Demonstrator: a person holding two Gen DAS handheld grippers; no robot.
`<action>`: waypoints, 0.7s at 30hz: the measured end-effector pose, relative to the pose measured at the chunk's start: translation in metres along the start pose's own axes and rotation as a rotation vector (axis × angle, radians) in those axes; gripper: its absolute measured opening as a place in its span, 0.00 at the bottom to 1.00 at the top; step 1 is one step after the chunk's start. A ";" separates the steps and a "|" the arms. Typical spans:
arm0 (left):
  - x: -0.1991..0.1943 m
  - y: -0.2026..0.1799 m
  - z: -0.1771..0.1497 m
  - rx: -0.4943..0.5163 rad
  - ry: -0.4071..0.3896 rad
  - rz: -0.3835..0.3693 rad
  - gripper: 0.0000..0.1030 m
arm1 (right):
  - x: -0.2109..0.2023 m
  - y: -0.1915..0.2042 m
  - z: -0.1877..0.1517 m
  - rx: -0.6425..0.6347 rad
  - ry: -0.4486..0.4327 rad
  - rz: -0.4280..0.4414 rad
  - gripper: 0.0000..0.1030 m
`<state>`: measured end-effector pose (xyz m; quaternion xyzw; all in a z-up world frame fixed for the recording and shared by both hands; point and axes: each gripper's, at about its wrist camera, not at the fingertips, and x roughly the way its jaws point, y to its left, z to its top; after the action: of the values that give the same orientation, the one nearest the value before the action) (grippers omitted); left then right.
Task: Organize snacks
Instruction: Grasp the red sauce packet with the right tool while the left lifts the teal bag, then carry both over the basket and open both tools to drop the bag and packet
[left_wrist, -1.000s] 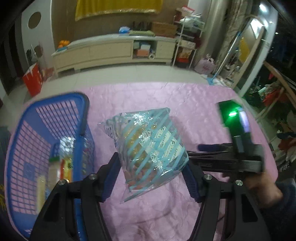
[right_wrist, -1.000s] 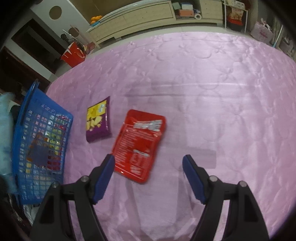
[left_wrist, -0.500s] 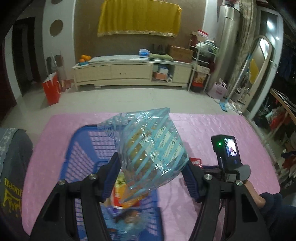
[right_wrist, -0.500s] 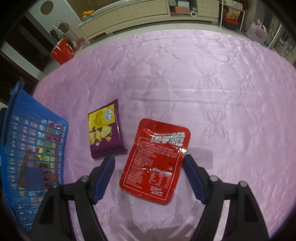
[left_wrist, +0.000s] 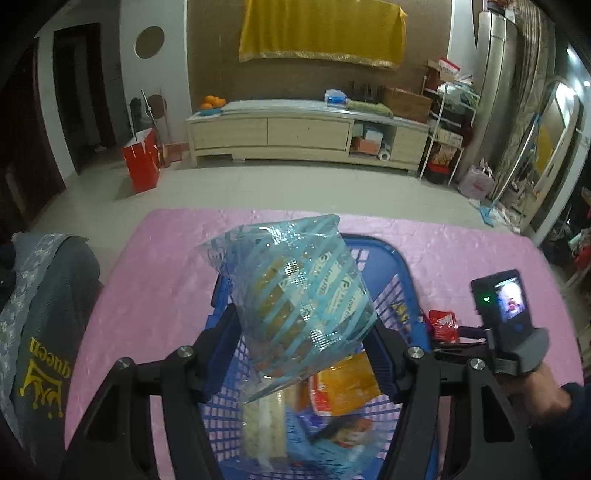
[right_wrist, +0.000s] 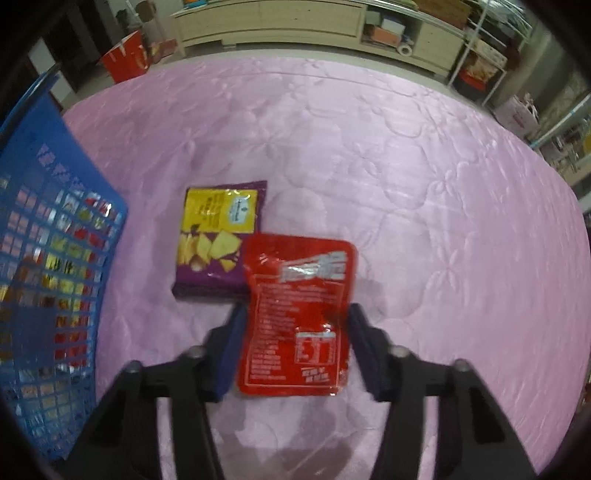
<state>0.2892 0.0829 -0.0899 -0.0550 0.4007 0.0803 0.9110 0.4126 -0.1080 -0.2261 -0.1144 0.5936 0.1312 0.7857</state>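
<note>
My left gripper (left_wrist: 301, 339) is shut on a blue striped snack bag (left_wrist: 295, 291) and holds it above the blue basket (left_wrist: 400, 277), which has several snack packs inside. In the right wrist view my right gripper (right_wrist: 295, 332) is open, its fingers on either side of a red snack packet (right_wrist: 299, 325) lying flat on the pink tablecloth (right_wrist: 406, 166). A purple and yellow chips bag (right_wrist: 218, 240) lies just beyond, touching the red packet's corner. The basket (right_wrist: 55, 258) stands to the left.
The right hand-held gripper with its small screen (left_wrist: 506, 306) shows at the right of the left wrist view. A dark jacket (left_wrist: 40, 332) hangs at the table's left edge. A cabinet (left_wrist: 306, 133) and red bag (left_wrist: 142, 162) stand on the floor beyond.
My left gripper carried the blue striped bag from beside the basket to above it. My right gripper moved forward until its fingers flank the red packet.
</note>
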 end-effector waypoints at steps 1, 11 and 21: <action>0.003 0.003 -0.002 -0.005 0.011 -0.007 0.60 | 0.000 0.001 -0.001 -0.009 0.003 0.014 0.39; 0.036 0.009 -0.001 0.009 0.146 -0.116 0.61 | -0.007 0.022 -0.012 -0.091 -0.069 -0.031 0.22; 0.062 -0.005 -0.009 0.066 0.273 -0.106 0.63 | -0.031 0.009 -0.021 -0.068 -0.103 0.053 0.07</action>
<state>0.3249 0.0832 -0.1420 -0.0565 0.5198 0.0107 0.8523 0.3824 -0.1090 -0.2021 -0.1181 0.5505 0.1778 0.8071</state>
